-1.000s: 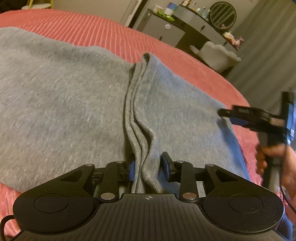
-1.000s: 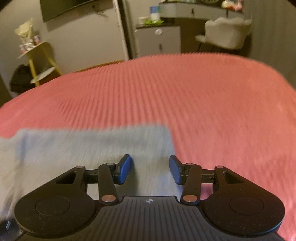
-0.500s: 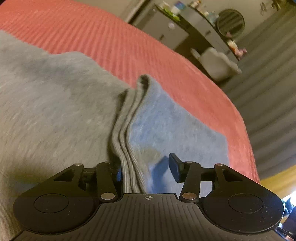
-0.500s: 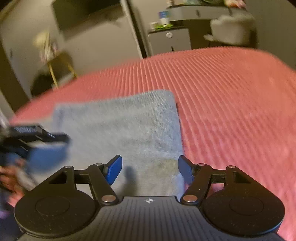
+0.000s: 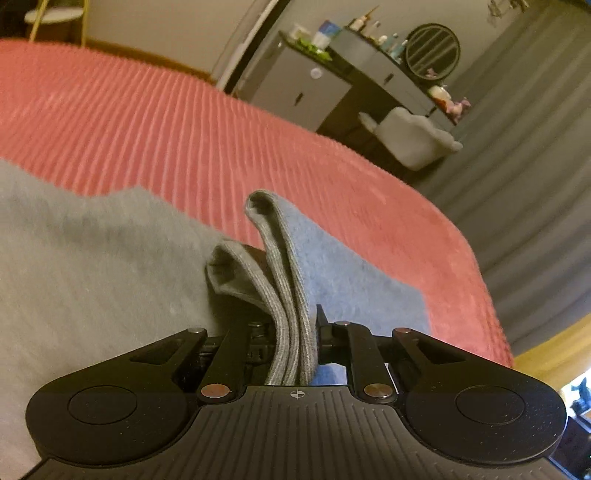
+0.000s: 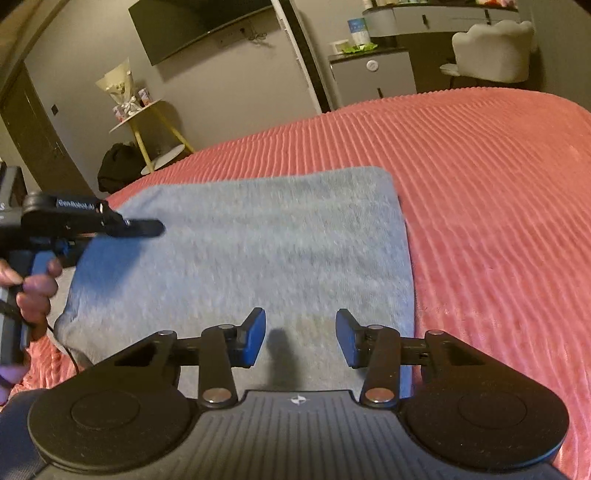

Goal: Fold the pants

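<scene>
The grey pants [image 5: 92, 266] lie folded on a red ribbed bed cover [image 5: 184, 129]. Their ribbed cuff edges [image 5: 280, 266] stand up in a bunch, raised off the bed. My left gripper [image 5: 293, 332] is closing on these edges, and the fabric fills the gap between its pads. In the right wrist view the pants [image 6: 258, 251] form a flat grey rectangle. My right gripper [image 6: 301, 338] hovers over their near edge. Its jaws are closing but stand apart with nothing between them. The left gripper [image 6: 147, 228] shows at the left, held by a hand [image 6: 35, 291].
The bed cover [image 6: 480, 184] stretches right and far of the pants. Beyond the bed stand a grey cabinet [image 6: 373, 79], a pale chair [image 6: 491, 51], a yellow side table [image 6: 147, 122] and a wall-mounted screen [image 6: 199, 22]. Grey curtains [image 5: 535, 166] hang at the right.
The left gripper's jaws have closed on the ribbed cuff edges and raised them, so the layers stand up. The right gripper has swung over the folded pants and its jaws have narrowed.
</scene>
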